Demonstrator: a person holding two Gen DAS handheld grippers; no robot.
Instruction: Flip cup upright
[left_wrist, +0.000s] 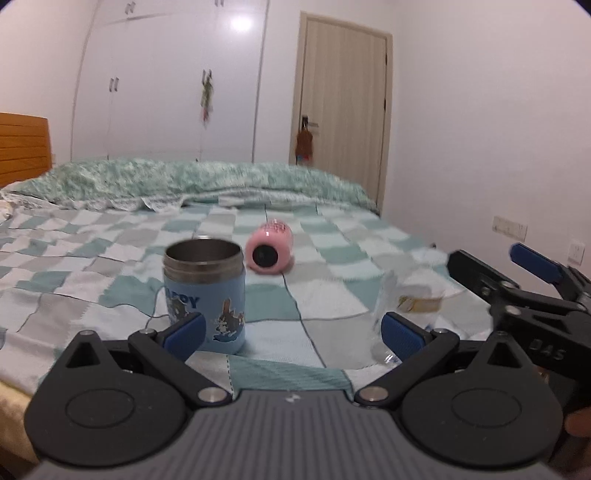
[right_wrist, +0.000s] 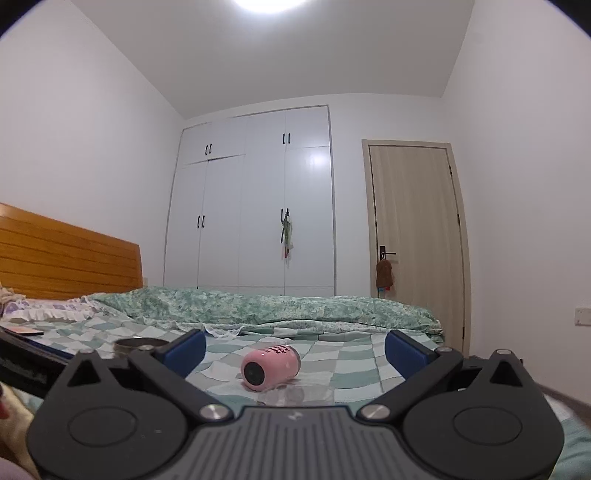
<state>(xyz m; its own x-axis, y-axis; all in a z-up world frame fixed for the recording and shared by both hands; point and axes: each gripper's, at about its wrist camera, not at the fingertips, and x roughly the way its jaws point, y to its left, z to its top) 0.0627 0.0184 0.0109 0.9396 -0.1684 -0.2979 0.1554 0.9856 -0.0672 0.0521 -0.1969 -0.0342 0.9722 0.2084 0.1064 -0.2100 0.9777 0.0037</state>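
Note:
A pink cup (left_wrist: 270, 251) lies on its side on the checked bedspread (left_wrist: 92, 258), its dark end facing me; it also shows in the right wrist view (right_wrist: 269, 369). A blue steel-rimmed cup (left_wrist: 205, 295) stands upright, just beyond my left finger. A clear glass (left_wrist: 410, 302) stands by my right finger. My left gripper (left_wrist: 291, 334) is open and empty, low over the bed's near edge. My right gripper (right_wrist: 295, 350) is open and empty, the pink cup between and beyond its fingers; it also shows in the left wrist view (left_wrist: 513, 266).
A rumpled green quilt (left_wrist: 184, 181) lies across the far side of the bed. A wooden headboard (right_wrist: 66, 254) is at left, a white wardrobe (right_wrist: 251, 206) and a door (right_wrist: 413, 236) behind. The wall (left_wrist: 480, 129) is close on the right.

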